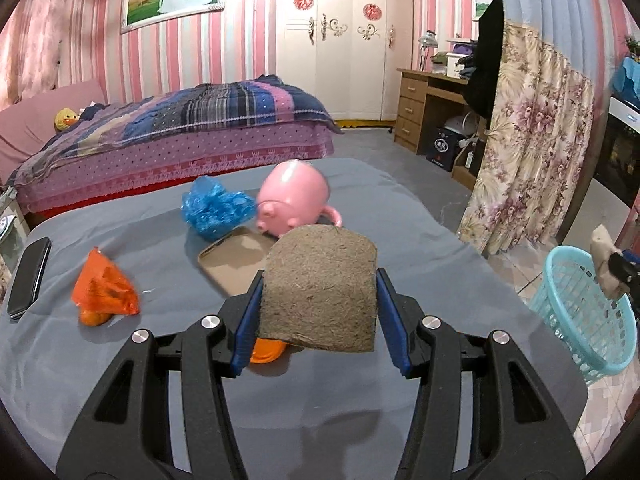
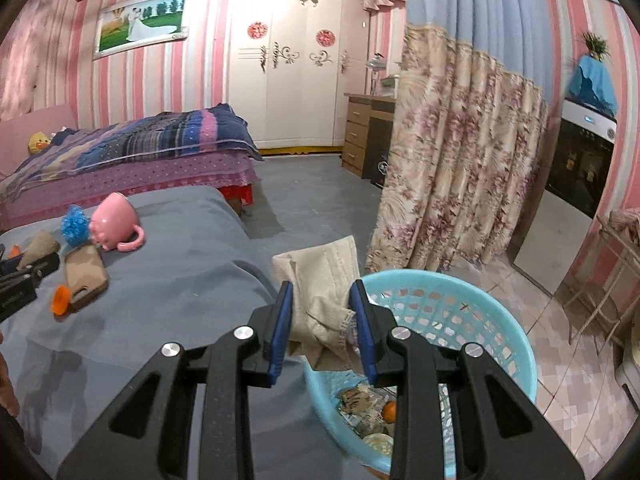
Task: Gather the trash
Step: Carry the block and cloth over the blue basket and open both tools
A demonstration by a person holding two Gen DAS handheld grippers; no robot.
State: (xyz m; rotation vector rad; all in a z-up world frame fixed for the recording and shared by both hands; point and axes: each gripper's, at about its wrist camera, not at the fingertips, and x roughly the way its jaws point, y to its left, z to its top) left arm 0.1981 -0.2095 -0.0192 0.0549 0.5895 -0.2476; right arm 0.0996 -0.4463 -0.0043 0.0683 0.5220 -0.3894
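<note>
The left hand-held gripper (image 1: 318,312) pinches a curved, fibrous brown cardboard piece (image 1: 320,288) above the grey cloth-covered desk (image 1: 120,360). The right hand-held gripper (image 2: 322,320) pinches a crumpled beige face mask (image 2: 324,280) over the rim of the turquoise lattice plastic basket (image 2: 500,320).
</note>
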